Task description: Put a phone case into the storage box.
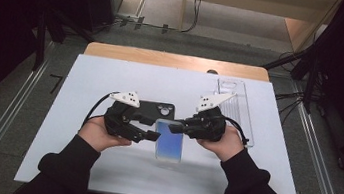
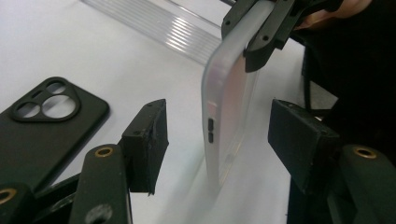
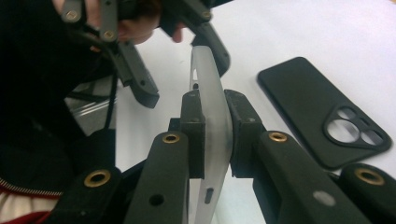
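A phone in a frosted clear case (image 1: 169, 141) stands on edge above the white mat, its bluish face up in the high view. My right gripper (image 1: 177, 127) is shut on its upper part; in the right gripper view both pads (image 3: 194, 122) press the case's (image 3: 208, 74) two faces. My left gripper (image 1: 153, 135) sits at the phone's left side. In the left gripper view its jaws (image 2: 217, 128) stand open around the phone (image 2: 224, 102), with a gap on each side. A black phone case (image 1: 155, 110) with a camera cutout lies flat behind the left gripper.
A clear plastic tray (image 1: 237, 105) lies at the mat's back right, just behind the right hand. The white mat (image 1: 76, 155) covers most of the wooden table (image 1: 174, 60). Metal rails run along both sides of the floor.
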`<state>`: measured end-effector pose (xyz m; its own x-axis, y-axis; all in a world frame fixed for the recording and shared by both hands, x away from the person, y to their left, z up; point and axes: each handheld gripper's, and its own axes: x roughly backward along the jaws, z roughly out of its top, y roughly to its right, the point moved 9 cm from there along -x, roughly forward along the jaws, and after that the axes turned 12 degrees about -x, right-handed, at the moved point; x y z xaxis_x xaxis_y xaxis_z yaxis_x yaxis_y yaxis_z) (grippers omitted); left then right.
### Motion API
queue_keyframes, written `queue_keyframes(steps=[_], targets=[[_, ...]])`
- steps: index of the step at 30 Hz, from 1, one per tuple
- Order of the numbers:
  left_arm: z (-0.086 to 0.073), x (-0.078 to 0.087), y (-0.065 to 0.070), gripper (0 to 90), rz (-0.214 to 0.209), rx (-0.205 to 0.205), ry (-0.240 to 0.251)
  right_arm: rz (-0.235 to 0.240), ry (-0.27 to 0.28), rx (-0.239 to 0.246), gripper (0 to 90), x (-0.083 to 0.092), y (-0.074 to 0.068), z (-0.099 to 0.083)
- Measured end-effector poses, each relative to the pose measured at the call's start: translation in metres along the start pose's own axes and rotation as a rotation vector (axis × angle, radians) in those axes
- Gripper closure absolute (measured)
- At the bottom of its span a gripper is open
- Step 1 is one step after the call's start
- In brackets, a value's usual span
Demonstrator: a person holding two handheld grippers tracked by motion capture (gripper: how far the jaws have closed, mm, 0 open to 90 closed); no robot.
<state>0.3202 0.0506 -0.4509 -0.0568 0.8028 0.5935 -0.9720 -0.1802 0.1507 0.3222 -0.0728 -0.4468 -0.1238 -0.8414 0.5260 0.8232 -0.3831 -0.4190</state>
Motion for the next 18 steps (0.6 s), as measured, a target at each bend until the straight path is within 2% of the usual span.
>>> queue_keyframes(steps=[6,8,11,12,14,18], targets=[[0.002,-0.002,0.003,44.4,-0.043,-0.042,-0.012,0.049,-0.035,0.053,76.7,0.0,-0.005,-0.002],[0.003,-0.002,0.004,48.1,-0.052,-0.064,-0.015,0.063,-0.041,0.054,76.7,0.0,-0.007,-0.002],[0.003,-0.001,0.007,58.5,-0.075,-0.073,-0.016,0.095,-0.042,0.052,76.7,0.0,-0.008,-0.002],[0.003,0.0,0.009,63.7,-0.098,-0.065,-0.019,0.105,-0.046,0.058,76.7,0.0,-0.008,-0.003],[0.003,0.001,0.011,69.1,-0.123,-0.054,-0.018,0.129,-0.051,0.057,76.7,0.0,-0.01,-0.003],[0.003,0.002,0.012,77.5,-0.146,-0.069,-0.006,0.156,-0.063,0.058,76.7,-0.002,-0.012,-0.005]])
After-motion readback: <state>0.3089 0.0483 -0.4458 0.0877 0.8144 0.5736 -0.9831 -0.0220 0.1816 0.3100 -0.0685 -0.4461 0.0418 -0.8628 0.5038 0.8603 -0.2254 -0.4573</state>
